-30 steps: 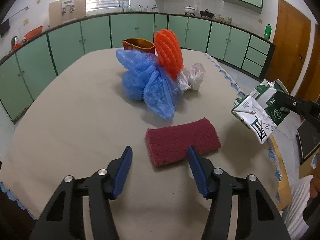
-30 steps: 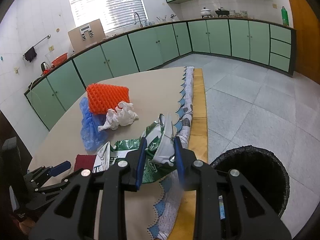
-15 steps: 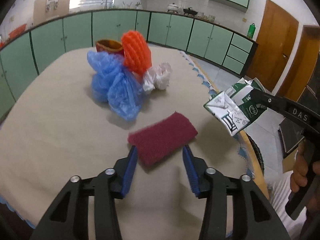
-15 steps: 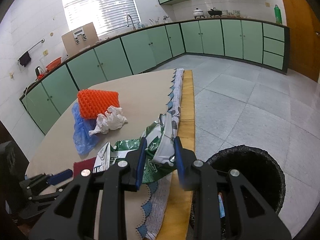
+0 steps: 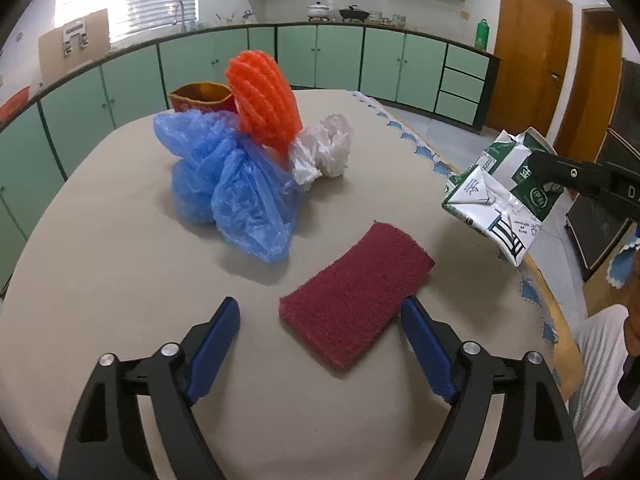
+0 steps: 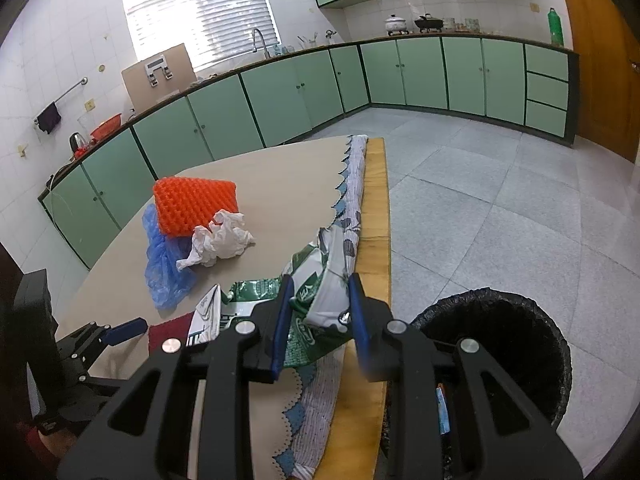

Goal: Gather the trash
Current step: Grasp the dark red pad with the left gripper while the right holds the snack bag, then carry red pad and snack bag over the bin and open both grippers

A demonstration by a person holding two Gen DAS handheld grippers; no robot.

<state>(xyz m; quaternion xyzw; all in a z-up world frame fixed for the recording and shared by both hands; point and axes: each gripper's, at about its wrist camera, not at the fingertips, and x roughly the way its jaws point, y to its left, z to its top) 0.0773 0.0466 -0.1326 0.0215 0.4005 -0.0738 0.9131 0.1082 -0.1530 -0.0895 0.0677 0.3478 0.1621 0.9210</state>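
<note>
Green kitchen cabinets ring the cloth-covered worktop (image 5: 100, 280), where the left tool (image 5: 320, 320), its jaws just opening wide, faces the maroon scouring pad (image 5: 356, 300); right tool (image 6: 318, 312) pinches a crushed carton (image 6: 320, 280) beside the bin (image 6: 520, 320), blue bag (image 5: 236, 188), orange sponge (image 5: 262, 100) and tissue (image 5: 324, 152) uncollected.

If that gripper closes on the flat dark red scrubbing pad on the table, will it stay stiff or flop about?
The flat dark red scrubbing pad lies flat and keeps a crisp rectangular outline, so it probably holds its shape, bending a little. Its coarse fibrous surface looks unlikely to slip between the open left gripper pads. It looks thin and porous, so likely light. Being flat, it should not roll.
</note>
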